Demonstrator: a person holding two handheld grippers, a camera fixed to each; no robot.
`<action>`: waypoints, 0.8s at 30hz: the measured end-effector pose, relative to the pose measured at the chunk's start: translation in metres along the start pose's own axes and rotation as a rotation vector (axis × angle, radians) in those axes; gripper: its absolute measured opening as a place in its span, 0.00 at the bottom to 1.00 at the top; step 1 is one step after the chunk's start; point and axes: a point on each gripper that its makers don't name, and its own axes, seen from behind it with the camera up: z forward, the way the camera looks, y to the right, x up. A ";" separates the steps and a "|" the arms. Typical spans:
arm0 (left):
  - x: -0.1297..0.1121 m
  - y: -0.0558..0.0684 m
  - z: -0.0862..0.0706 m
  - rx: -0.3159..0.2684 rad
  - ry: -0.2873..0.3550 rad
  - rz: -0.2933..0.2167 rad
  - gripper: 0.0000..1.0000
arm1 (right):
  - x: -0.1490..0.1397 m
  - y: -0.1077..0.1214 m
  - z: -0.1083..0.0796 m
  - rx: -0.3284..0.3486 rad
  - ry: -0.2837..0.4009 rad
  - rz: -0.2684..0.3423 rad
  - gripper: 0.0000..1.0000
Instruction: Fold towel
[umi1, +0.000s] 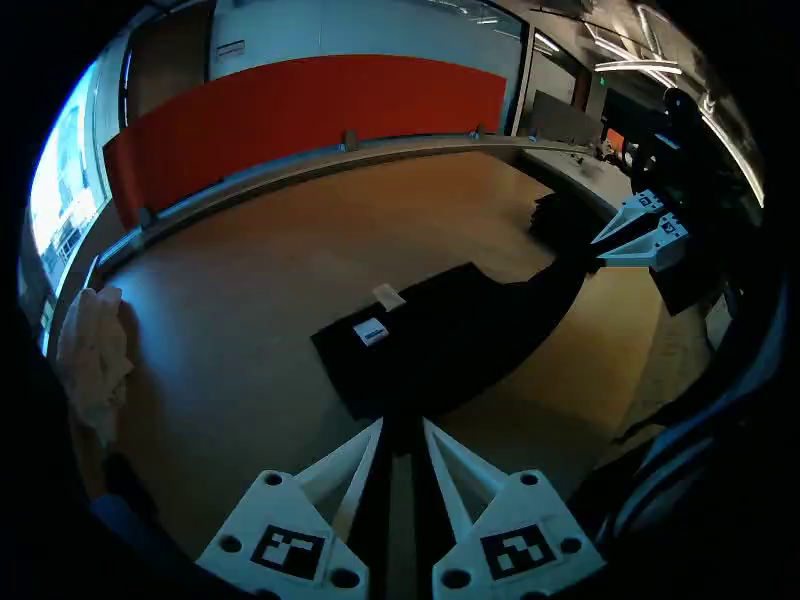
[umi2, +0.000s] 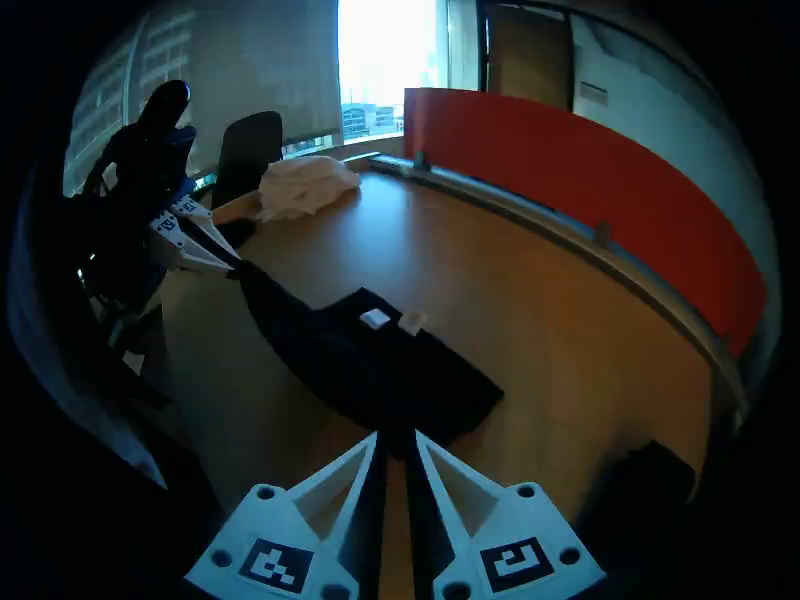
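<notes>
- The left gripper (umi1: 402, 428), at the bottom centre of the left gripper view, has its jaws nearly closed, nipping an edge of the dark, flat-lying cloth towel (umi1: 450, 330) at the fingertips.
- The right gripper (umi2: 397, 438), at the bottom centre of the right gripper view, likewise has its jaws drawn to a narrow slit, pinching the towel's near edge.
- The towel lies mid-frame on the brown wooden table (umi1: 250, 270), one end lifted up to the far gripper, and two small white labels (umi1: 370, 332) show on it.
- A crumpled white cloth (umi1: 90, 350) sits at the left edge, well apart from the towel.
- A long red partition panel (umi1: 300, 110) runs along the table's far side.
</notes>
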 end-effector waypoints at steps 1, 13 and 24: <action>0.000 0.000 0.001 0.000 0.000 -0.001 0.12 | 0.000 0.000 0.001 0.000 -0.002 -0.001 0.11; 0.007 -0.005 0.026 -0.026 0.001 -0.042 0.12 | -0.010 0.016 0.022 -0.016 -0.040 0.013 0.11; 0.005 -0.026 0.064 -0.010 -0.030 -0.052 0.12 | -0.019 0.040 0.055 -0.035 -0.075 0.087 0.11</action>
